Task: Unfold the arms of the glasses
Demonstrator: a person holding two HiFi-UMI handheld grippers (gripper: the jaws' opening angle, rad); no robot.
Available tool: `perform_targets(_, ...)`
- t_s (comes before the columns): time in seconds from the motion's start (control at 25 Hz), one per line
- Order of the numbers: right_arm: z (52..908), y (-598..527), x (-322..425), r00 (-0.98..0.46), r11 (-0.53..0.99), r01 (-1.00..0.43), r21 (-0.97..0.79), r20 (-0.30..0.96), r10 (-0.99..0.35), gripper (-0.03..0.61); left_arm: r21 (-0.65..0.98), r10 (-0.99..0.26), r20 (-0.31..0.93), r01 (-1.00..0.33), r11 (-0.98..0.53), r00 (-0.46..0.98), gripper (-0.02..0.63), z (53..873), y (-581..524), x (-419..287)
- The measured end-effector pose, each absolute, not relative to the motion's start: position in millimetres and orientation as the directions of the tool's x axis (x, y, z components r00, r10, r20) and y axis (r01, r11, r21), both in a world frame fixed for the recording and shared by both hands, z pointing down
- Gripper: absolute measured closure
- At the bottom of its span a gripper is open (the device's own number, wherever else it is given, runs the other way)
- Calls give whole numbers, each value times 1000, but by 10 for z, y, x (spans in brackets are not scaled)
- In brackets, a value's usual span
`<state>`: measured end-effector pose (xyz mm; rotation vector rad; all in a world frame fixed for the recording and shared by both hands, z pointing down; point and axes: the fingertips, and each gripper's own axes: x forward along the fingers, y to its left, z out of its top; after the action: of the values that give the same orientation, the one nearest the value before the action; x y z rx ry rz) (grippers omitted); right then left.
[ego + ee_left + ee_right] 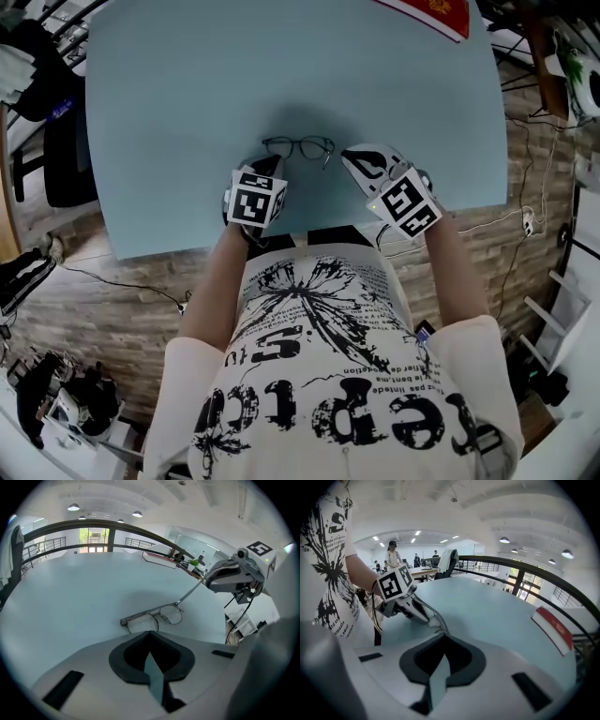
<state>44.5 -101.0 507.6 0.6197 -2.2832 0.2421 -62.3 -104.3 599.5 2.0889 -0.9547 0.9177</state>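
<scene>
Glasses (298, 147) lie on the pale blue surface (187, 103) near its front edge, between both grippers. Left gripper (273, 165): jaws closed, seemingly pinching the left lens rim. Right gripper (351, 156): jaws closed, empty. One arm (191, 592) stands swung out toward its tips.

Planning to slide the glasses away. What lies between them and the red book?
Nothing: the head view shows bare table between the glasses and the red book.
</scene>
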Motion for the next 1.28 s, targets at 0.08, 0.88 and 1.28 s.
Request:
perform_targets(0.08,5089,-1014,492,-596,854,-520,16,710,-376,567,256,-353,801,-810,-527,483,597,5997,-1035,-622)
perform_targets(0.88,5133,-1100,322,-558,872,-482,81,739,-377,500,261,-348,798,-802,-537,493,595,5907,-1012,-600)
perform_targets(1.28,5115,-1190,309,-565,882,-464,88,737,-371,535,65,-340,803,-640,-766,489,491,5602,-1273,-514)
